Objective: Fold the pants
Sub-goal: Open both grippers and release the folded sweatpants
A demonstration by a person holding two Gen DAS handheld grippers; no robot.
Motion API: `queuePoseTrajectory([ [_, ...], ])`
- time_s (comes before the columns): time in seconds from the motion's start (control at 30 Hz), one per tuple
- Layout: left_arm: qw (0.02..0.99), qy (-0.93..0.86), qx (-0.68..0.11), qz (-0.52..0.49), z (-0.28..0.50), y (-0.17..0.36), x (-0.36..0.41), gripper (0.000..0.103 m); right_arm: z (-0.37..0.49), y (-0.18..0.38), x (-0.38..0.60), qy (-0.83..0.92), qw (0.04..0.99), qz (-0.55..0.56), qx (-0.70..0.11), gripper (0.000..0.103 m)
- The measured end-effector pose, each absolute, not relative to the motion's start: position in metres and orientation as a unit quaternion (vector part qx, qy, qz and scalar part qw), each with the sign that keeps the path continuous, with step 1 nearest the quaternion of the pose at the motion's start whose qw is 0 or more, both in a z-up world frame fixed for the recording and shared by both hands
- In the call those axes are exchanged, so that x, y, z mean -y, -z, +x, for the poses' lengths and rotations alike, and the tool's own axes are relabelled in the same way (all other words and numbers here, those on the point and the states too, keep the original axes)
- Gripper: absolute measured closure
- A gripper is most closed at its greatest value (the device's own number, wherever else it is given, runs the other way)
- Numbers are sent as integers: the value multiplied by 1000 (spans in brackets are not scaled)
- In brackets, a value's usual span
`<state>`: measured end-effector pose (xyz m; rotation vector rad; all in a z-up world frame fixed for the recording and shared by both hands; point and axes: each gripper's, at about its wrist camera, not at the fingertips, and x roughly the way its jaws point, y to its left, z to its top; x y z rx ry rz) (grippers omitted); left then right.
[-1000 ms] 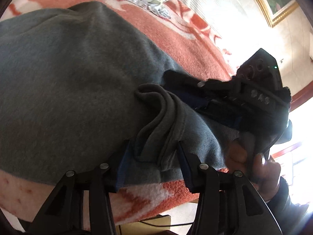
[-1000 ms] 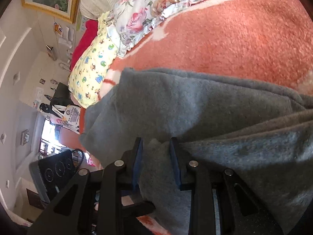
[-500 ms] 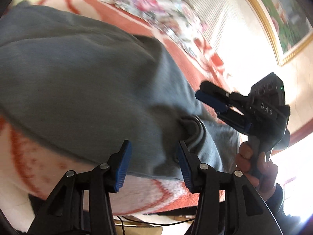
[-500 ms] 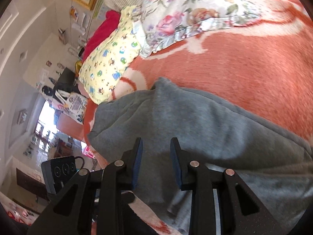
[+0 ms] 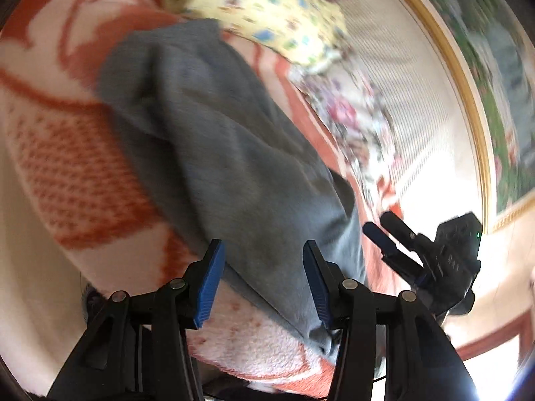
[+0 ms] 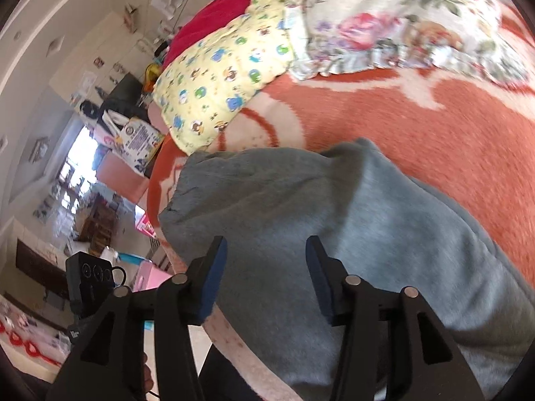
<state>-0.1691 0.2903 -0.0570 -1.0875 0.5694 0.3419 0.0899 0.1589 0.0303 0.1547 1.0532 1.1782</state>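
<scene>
The grey pants [image 5: 227,153] lie folded on the orange and white blanket [image 5: 67,153], near the bed's front edge. They also show in the right wrist view [image 6: 367,234]. My left gripper [image 5: 264,284] is open and empty, raised just above the near edge of the pants. My right gripper [image 6: 264,280] is open and empty, above the pants near the bed edge. The right gripper also shows in the left wrist view [image 5: 388,234], open, to the right of the pants.
A yellow patterned pillow [image 6: 227,70] and a floral pillow [image 6: 384,23] lie at the far side of the bed. A red cloth [image 6: 214,16] lies behind them. A gold-framed picture [image 5: 485,83] hangs on the wall. Furniture and clutter stand beyond the bed's left end.
Both grippers let go of the bunched pants fabric, opened wide and pulled back from the pants. The pants now lie flat on the blanket.
</scene>
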Motion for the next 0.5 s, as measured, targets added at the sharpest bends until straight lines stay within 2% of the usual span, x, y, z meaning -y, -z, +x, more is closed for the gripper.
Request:
queuePoseTrajectory([
  [0.07,797,-175,-255,-518,-178,59,-299,53,90,-35,-172,-537,700,52,-468,50],
  [0.4,765,-227,-227,-558,-201,67,-340,35,98,-47,-234,-562,691,-3,-454,44],
  [0.5,755,-233,-222,-571,-201,71,-350,32,101,-49,-256,-572,685,-20,-450,41],
])
